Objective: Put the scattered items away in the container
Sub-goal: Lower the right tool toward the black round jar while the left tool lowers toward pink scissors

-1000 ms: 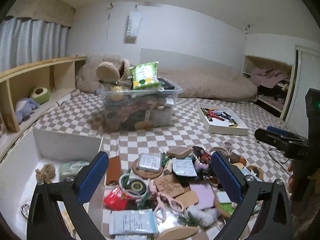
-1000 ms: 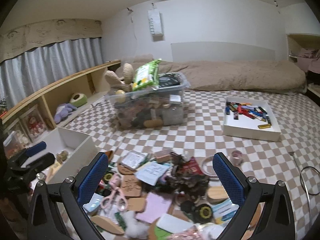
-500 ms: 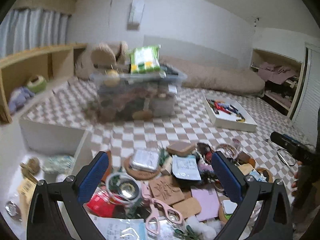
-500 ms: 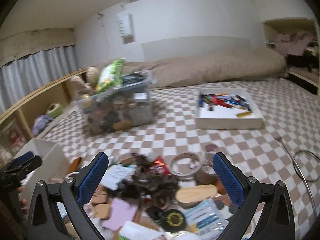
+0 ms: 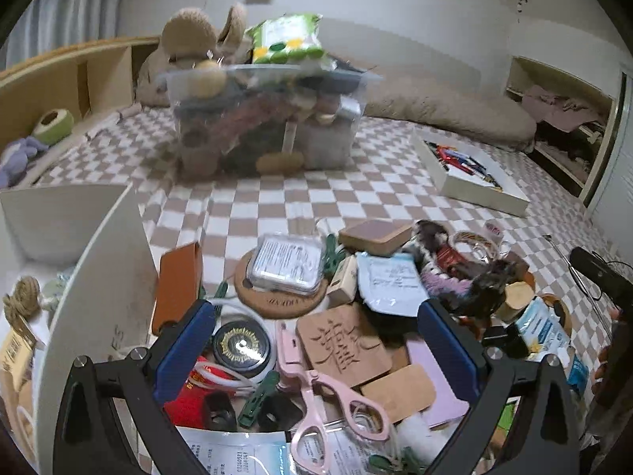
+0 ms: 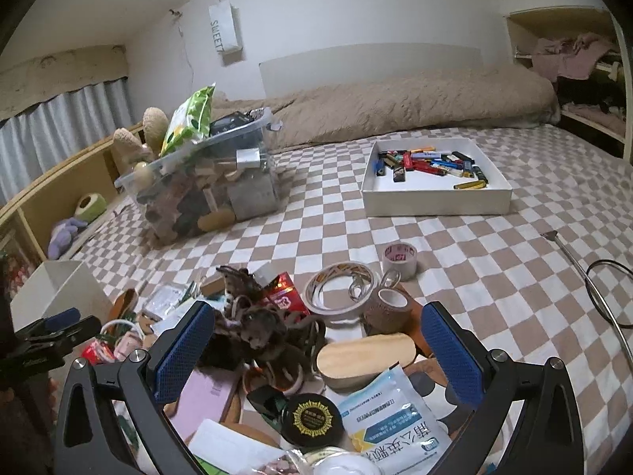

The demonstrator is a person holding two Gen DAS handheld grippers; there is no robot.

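A pile of small items covers the checked bedspread. My left gripper (image 5: 316, 340) hangs open just above pink scissors (image 5: 328, 399), a carved wooden tile (image 5: 348, 346) and a black round tin (image 5: 241, 346). The white container (image 5: 99, 277) stands to its left with a twine ball (image 5: 25, 297) inside. My right gripper (image 6: 316, 344) is open over the pile's right side, above a brown tangle (image 6: 261, 332), an oval wooden piece (image 6: 366, 358) and a blue-white packet (image 6: 395, 427). Tape rolls (image 6: 399, 259) lie just beyond. Nothing sits between either pair of fingers.
A full clear plastic bin (image 6: 205, 182) stands further back, topped by a green packet (image 6: 190, 118). A white tray of lighters (image 6: 435, 182) lies at the back right. A metal wire loop (image 6: 609, 297) rests on the right. Wooden shelves (image 5: 59, 79) line the left.
Both grippers have come lower and closer to the pile. The right one has swung right, toward the tape rolls and the tray. Both stay open.
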